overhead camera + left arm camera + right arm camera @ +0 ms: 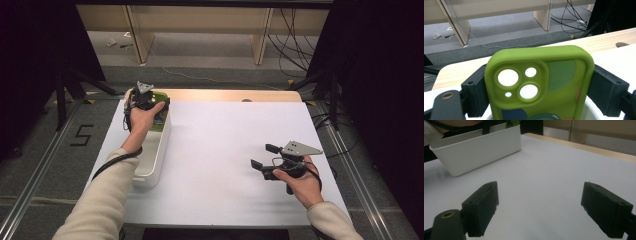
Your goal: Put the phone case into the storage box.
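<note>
While the left hand-held gripper (537, 87) clamps a green phone case (539, 85) by its sides, upright over the white bin (157, 150), round camera cutouts, coloured shapes, right hand-held gripper (264, 156) gaping empty beside the bin

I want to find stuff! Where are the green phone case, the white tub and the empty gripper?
Green rubbery phone case (564, 100): left gripper view, its back below the camera holes.
White plastic tub (479, 152): right gripper view, its side wall.
Right gripper (263, 156): high view, between its open jaws.
</note>
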